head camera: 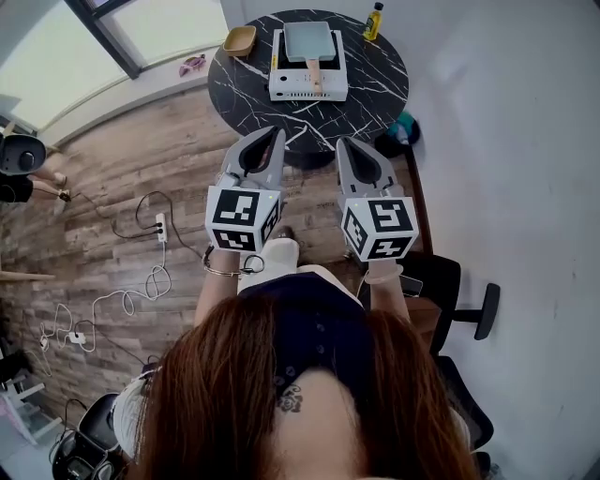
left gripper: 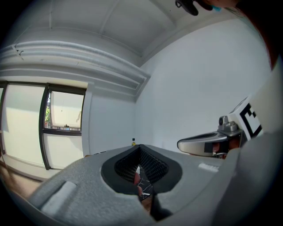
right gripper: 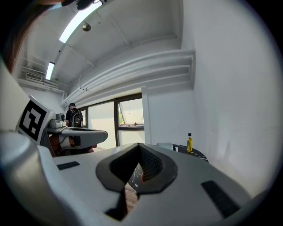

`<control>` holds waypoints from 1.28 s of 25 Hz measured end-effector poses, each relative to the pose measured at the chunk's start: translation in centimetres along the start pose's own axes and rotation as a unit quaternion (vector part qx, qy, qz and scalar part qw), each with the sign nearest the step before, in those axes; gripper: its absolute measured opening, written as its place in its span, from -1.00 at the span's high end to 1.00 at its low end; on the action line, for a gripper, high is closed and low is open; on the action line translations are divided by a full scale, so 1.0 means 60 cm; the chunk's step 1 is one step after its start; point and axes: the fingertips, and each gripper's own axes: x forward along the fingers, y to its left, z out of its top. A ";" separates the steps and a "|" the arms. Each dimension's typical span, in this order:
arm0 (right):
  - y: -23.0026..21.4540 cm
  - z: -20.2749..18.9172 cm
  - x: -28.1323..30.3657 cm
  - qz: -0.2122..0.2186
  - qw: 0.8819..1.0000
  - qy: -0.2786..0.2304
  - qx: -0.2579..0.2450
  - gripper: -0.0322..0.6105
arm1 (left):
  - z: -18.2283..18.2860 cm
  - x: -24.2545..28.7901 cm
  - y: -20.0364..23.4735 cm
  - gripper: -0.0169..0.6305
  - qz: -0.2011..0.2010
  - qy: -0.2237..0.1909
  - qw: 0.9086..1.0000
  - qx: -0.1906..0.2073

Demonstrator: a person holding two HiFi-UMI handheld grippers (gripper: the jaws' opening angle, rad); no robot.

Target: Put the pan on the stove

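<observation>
A pale square pan (head camera: 309, 39) with a wooden handle rests on top of a white portable stove (head camera: 307, 86), at the middle of a round black marble table (head camera: 375, 94). My left gripper (head camera: 276, 134) and right gripper (head camera: 343, 142) are held side by side in the air, short of the table's near edge, pointing at it. Both are shut with nothing between their jaws. In the left gripper view, the left gripper (left gripper: 140, 148) shows its jaws meeting at the tip. The right gripper (right gripper: 139, 148) looks the same in the right gripper view.
A yellow bottle (head camera: 373, 21) stands at the table's far right edge and a small wooden tray (head camera: 240, 39) at its far left. A black chair (head camera: 450, 291) stands to my right. A power strip and cables (head camera: 159, 228) lie on the wood floor at left.
</observation>
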 end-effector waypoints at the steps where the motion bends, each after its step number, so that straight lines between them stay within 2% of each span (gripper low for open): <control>1: 0.000 0.000 -0.002 0.000 1.000 0.000 0.000 0.87 | 0.000 -0.001 -0.002 0.91 0.000 0.000 1.000 0.000; 18: -0.004 0.000 -0.012 -0.010 1.000 -0.004 0.019 0.87 | 0.004 -0.007 -0.010 0.91 0.000 0.002 1.000 0.013; 32: -0.011 0.005 0.018 -0.019 0.999 -0.004 0.026 0.87 | 0.001 0.020 0.016 0.91 -0.006 0.007 1.000 0.014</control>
